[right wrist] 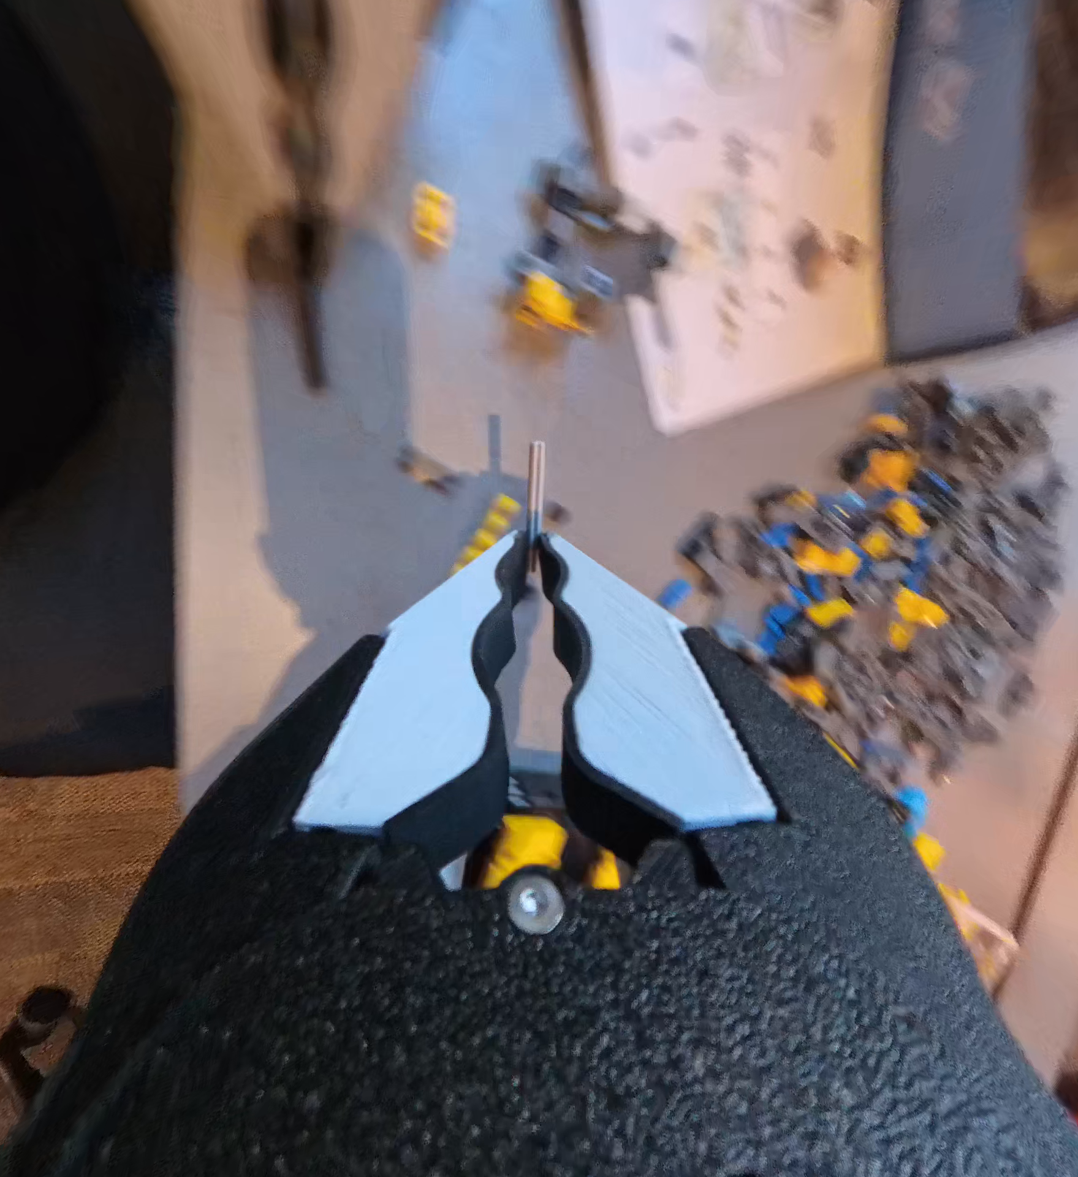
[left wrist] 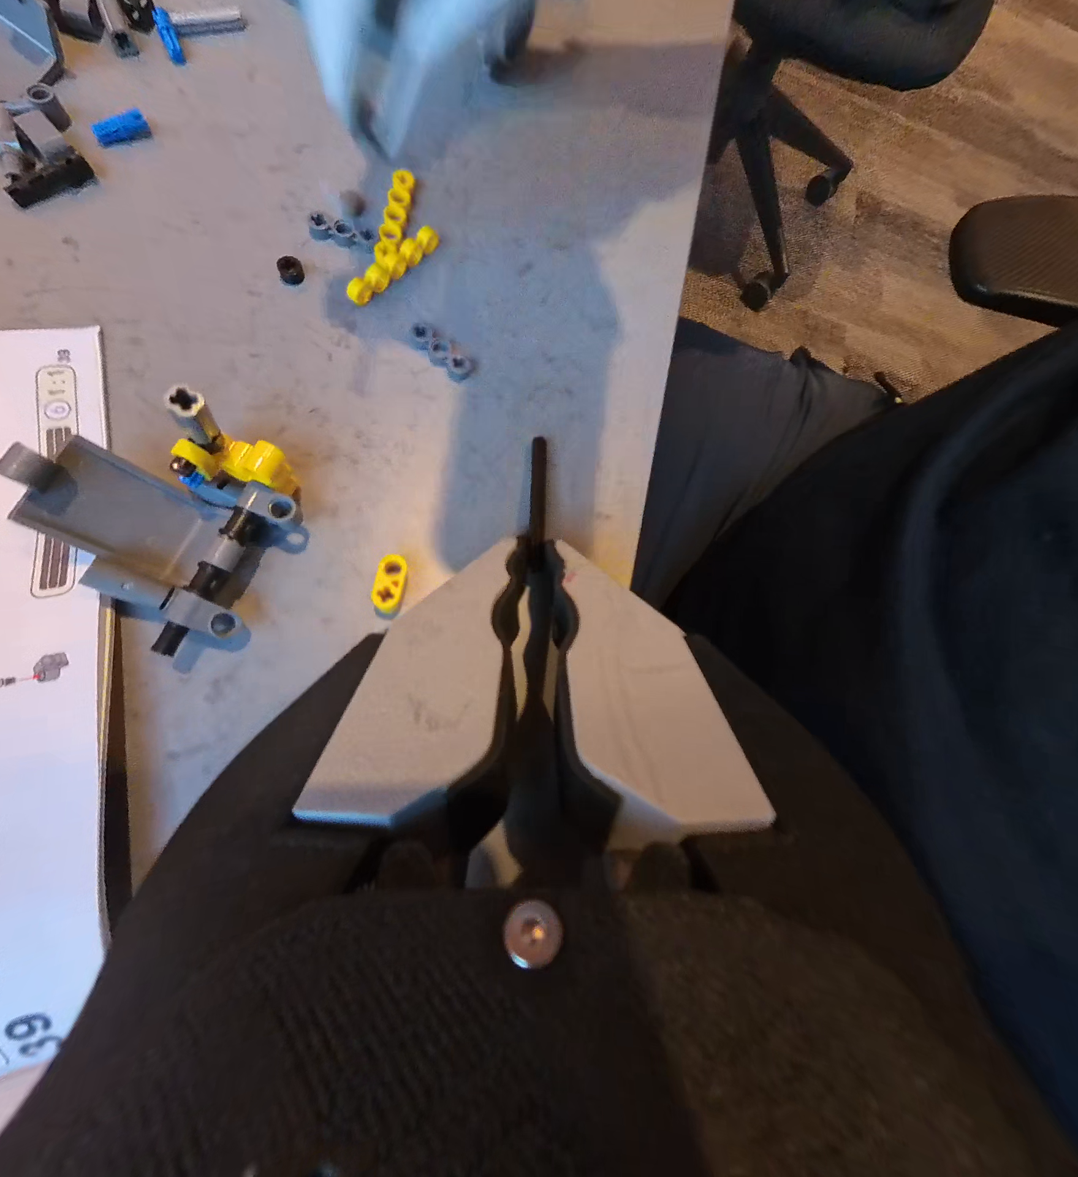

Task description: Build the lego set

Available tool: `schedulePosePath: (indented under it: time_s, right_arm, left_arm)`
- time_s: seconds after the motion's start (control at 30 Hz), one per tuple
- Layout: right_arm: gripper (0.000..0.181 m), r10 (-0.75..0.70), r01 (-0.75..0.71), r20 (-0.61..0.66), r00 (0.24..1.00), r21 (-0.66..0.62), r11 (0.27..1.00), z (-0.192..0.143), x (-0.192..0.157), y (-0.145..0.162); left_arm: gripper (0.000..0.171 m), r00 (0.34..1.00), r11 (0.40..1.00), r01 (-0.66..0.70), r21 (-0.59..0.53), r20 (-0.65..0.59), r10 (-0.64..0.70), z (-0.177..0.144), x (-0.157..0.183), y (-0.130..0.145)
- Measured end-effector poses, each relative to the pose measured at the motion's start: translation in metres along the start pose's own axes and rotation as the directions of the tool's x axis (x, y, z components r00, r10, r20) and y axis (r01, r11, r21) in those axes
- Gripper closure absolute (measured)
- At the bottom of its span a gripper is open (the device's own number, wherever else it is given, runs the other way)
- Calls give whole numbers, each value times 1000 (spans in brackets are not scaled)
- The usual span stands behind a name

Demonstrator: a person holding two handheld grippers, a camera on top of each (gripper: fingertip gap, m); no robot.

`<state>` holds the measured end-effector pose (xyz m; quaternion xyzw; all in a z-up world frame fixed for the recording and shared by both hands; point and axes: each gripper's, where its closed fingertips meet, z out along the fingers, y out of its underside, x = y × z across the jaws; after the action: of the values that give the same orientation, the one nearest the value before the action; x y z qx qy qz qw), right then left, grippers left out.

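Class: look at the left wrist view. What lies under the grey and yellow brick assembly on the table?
The grey and yellow assembly rests partly on the open instruction booklet and partly on the bare grey table. The print directly beneath it is covered.

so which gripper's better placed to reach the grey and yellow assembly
Left, probably. The left gripper sits beside the assembly. The right gripper views it from farther off. Both already pinch thin rods.

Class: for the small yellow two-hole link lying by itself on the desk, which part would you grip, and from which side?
Grip the small yellow two-hole link across its long, flat side walls, coming straight down from above. It lies flat, holes up, with bare table around it, so both sides look free.
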<state>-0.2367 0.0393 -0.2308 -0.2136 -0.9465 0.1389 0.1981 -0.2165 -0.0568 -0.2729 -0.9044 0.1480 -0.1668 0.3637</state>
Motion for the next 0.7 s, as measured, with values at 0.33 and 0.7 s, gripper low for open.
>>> schedulePosePath:
  time_s: [0.33,0.7]
  right_arm:
    - [163,170,-193,-115,979,-229,954,10,110,114]
    - [160,309,-434,307,900,564,703,-35,-26,-77]
  left_arm:
    - [168,998,998,-28,64,62,24,-12,-3,-1]
    - [168,986,889,49,455,-166,30,-54,18,-48]
